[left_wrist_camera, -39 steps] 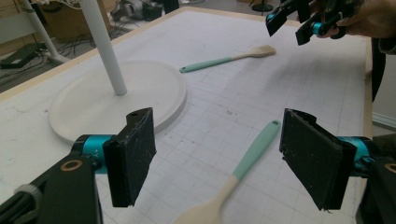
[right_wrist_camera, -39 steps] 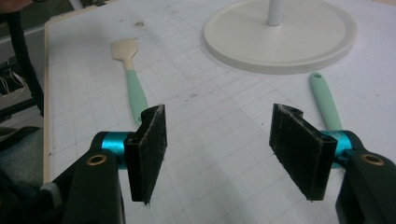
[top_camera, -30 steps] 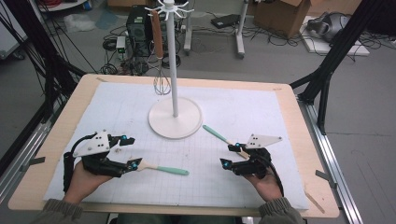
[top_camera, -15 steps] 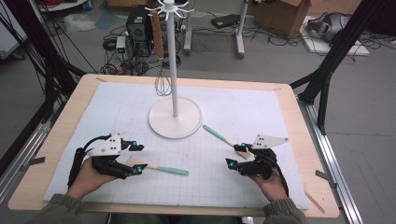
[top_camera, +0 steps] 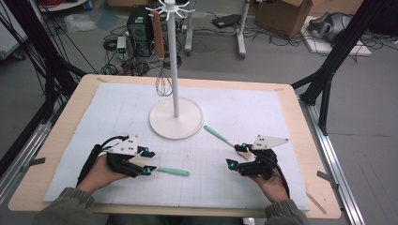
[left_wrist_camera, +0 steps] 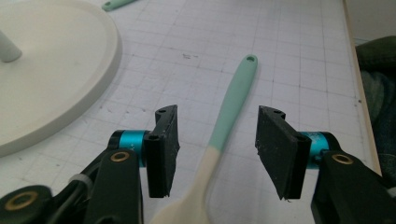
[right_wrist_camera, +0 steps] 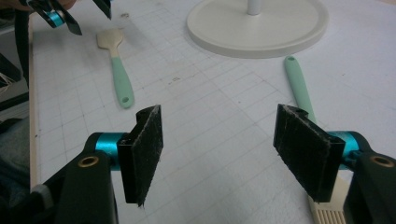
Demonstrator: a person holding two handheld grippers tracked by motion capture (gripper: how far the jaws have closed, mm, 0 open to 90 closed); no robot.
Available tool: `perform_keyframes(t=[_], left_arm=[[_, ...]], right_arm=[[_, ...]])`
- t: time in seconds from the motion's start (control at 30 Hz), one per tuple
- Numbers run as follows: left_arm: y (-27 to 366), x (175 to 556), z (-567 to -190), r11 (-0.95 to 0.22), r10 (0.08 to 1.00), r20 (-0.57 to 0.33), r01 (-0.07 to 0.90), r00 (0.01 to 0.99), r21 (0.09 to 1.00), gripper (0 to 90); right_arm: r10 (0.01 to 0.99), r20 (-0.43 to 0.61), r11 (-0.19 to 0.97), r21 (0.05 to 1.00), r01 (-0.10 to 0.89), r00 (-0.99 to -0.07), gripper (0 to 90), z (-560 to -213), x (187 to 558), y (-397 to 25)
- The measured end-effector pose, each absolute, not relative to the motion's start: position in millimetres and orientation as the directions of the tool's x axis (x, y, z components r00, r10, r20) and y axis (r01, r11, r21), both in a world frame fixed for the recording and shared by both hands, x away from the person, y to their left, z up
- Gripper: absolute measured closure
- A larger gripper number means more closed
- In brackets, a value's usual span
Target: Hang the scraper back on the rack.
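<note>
**Spatula between open jaws on the near-left worktop**

Spatula with a mint-green handle and a pale cream blade (left_wrist_camera: pixel 223 126) lay flat on the white gridded mat (top_camera: pixel 263 117) at the near left of the worktop (top_camera: pixel 309 140), its handle end with the small hanging hole pointing right. The left gripper (top_camera: pixel 146 161) sat low over the blade end, its two black jaws standing apart on either side of the utensil without touching it; in the left gripper view the cream neck ran up between the pads with clear space on both sides.

At the near right, the right gripper (top_camera: pixel 230 164) also had its jaws spread wide, closed on nothing. A second mint-handled utensil with a pale wooden head (top_camera: pixel 224 139) lay just beside it, slanting from the gripper's far side toward the round white base (top_camera: pixel 176 119) of the stand. In the right gripper view its handle passed behind the right-hand pad, and its ridged cream head showed at the bottom edge.

The white pole (top_camera: pixel 172 56) rose from that base at the middle of the mat, and a wire whisk with a brown handle (top_camera: pixel 160 56) hung from the hooks at its top, on the left side.
</note>
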State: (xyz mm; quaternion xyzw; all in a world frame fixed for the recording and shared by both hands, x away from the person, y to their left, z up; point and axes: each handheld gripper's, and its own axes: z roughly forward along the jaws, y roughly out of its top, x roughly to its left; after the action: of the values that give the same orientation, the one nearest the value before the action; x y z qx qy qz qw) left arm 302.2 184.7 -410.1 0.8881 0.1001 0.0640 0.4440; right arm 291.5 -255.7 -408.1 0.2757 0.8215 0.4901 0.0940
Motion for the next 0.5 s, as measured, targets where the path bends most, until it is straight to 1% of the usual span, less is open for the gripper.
perform_keyframes(t=[0.23,0.3,0.4,0.5], left_arm=[[176,310,-423,-0.633,0.203,-0.004,0.134,0.979,0.762,56.3],[173,311,-426,-0.649,0.187,-0.003,0.125,0.982,0.750,60.2],[168,312,-432,-0.678,0.173,0.021,0.104,0.985,0.727,63.3],[167,313,-434,-0.678,0.176,0.018,0.108,0.984,0.727,64.8]], right_arm=[[0.542,0.107,0.372,0.859,0.352,-0.834,32.1,-409,293,-254],[0.541,0.109,0.377,0.855,0.356,-0.834,32.0,-409,293,-253],[0.538,0.110,0.377,0.855,0.355,-0.836,32.0,-409,292,-253],[0.541,0.107,0.377,0.856,0.354,-0.834,32.0,-409,292,-253]])
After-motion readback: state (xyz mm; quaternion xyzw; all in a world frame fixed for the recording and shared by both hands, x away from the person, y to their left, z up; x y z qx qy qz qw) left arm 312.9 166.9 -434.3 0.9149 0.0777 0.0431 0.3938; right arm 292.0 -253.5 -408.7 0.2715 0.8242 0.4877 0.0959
